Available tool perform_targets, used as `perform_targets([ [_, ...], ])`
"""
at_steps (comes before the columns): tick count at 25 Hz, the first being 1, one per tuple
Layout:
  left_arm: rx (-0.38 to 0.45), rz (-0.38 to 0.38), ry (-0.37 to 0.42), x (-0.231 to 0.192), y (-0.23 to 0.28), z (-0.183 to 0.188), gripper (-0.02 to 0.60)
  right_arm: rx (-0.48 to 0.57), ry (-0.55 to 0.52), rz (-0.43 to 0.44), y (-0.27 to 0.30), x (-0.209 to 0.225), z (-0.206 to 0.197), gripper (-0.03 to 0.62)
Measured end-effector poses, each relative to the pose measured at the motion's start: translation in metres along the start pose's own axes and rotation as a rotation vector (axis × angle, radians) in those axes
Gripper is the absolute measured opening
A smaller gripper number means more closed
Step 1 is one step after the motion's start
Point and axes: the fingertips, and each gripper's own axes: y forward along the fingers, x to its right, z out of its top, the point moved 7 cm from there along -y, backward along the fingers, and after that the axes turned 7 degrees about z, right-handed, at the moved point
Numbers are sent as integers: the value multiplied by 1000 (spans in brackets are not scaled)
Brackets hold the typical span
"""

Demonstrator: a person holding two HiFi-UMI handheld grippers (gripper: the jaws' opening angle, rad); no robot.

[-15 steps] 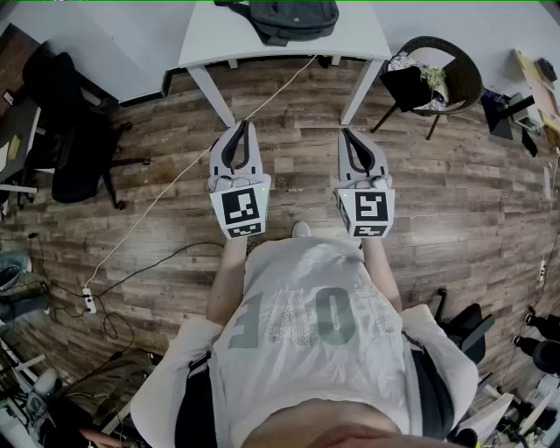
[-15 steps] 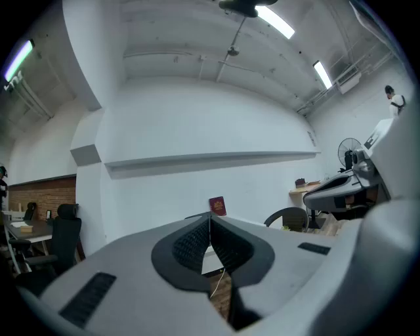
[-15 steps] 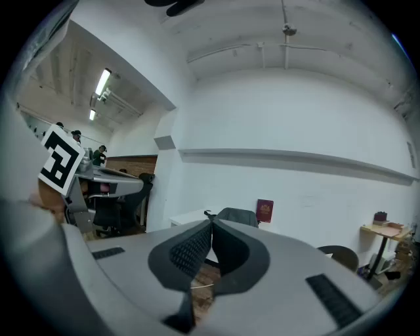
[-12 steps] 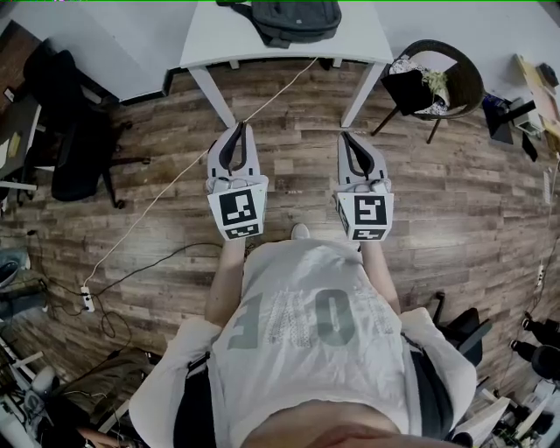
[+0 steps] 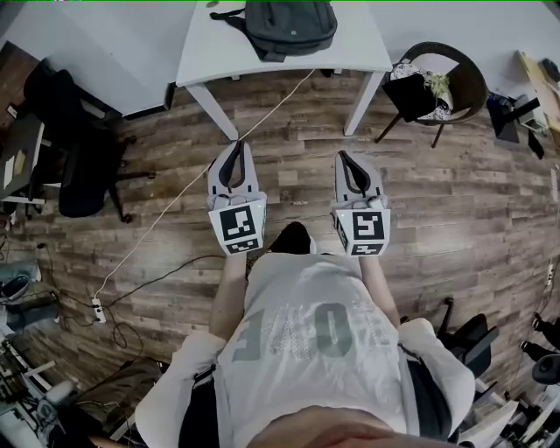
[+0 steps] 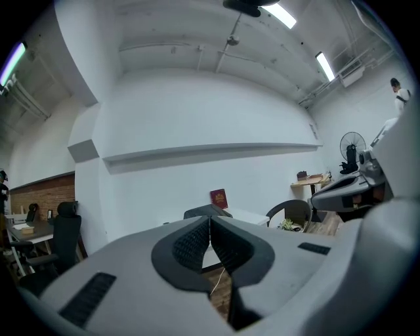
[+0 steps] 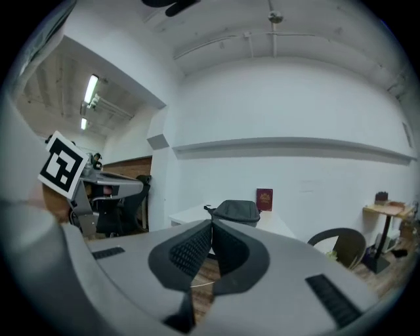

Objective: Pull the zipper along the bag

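At the far left a black office chair [image 5: 77, 157] stands on the wooden floor [image 5: 455, 201]. The left tongs [image 5: 236, 144] hang over the floor, jaws pressed together with nothing between them. Further ahead, well apart from both hands, the dark bag [image 5: 289, 24] lies on the white table [image 5: 210, 48]. The right tongs [image 5: 345, 157] are likewise closed and empty. A round chair [image 5: 442, 79] stands just right of the table.

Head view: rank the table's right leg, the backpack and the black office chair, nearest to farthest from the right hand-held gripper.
1. Table leg, just ahead of the right hand-held gripper.
2. Backpack, on the table, ahead and leftward.
3. Black office chair, far left.
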Motion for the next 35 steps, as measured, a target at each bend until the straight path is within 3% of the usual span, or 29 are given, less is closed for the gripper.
perform_targets([
  [3, -16, -11, 7, 7, 6, -6, 29, -8, 59, 16, 4, 5, -11, 28],
  [8, -24, -32, 1, 12, 33, -12, 29, -21, 51, 16, 18, 17, -13, 29],
  [17, 66, -52, -62, 9, 162, 1, 29, -6, -12, -47, 96, 87, 8, 29],
  [26, 52, -78, -48, -25, 332, 25, 29, 6, -3, -163, 226, 167, 48, 29],
  [35, 50, -86, -44, -68, 469, 21, 29, -27, -4, -158, 382, 216, 70, 29],
])
